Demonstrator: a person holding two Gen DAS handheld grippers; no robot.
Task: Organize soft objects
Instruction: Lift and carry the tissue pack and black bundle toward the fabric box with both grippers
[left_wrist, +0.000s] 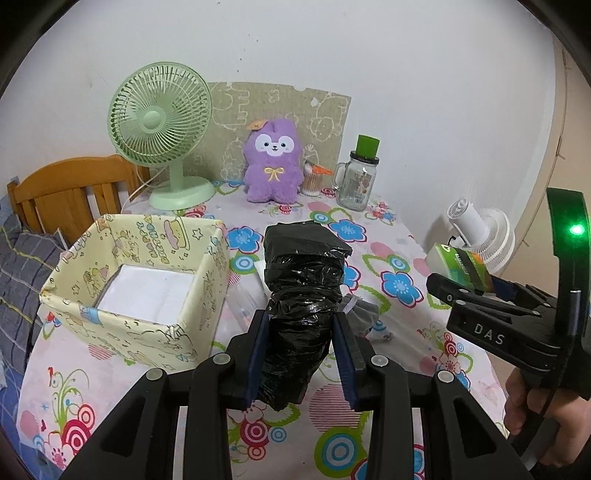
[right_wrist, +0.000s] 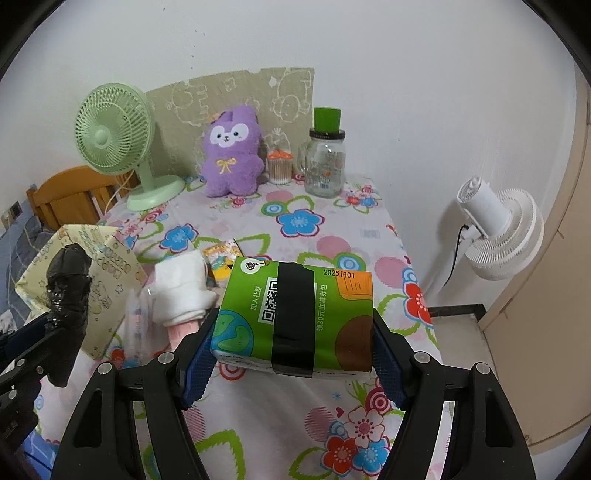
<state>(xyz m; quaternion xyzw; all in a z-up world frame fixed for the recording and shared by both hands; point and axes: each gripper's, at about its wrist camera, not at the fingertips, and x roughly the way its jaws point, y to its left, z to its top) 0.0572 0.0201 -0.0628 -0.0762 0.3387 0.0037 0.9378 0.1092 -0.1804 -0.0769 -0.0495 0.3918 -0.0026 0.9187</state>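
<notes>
Left hand-held gripper (left_wrist: 301, 354) is clamped on a black plastic-wrapped bundle (left_wrist: 303, 295), crinkled, glossy, roughly upright, blue pads pressing both its sides. Bundle is held above the floral worktop (left_wrist: 399, 236), just right of the yellow cartoon-print box (left_wrist: 147, 280), which is open-topped with a white bottom. Right hand-held gripper (right_wrist: 291, 354) is clamped on a green tissue pack (right_wrist: 295, 317) with a black tape band across the middle and a QR code; jaws fairly wide, pads on both ends. Pack is off the worktop, well right of the box. White folded cloth (right_wrist: 183, 291) lies between box and pack.
</notes>
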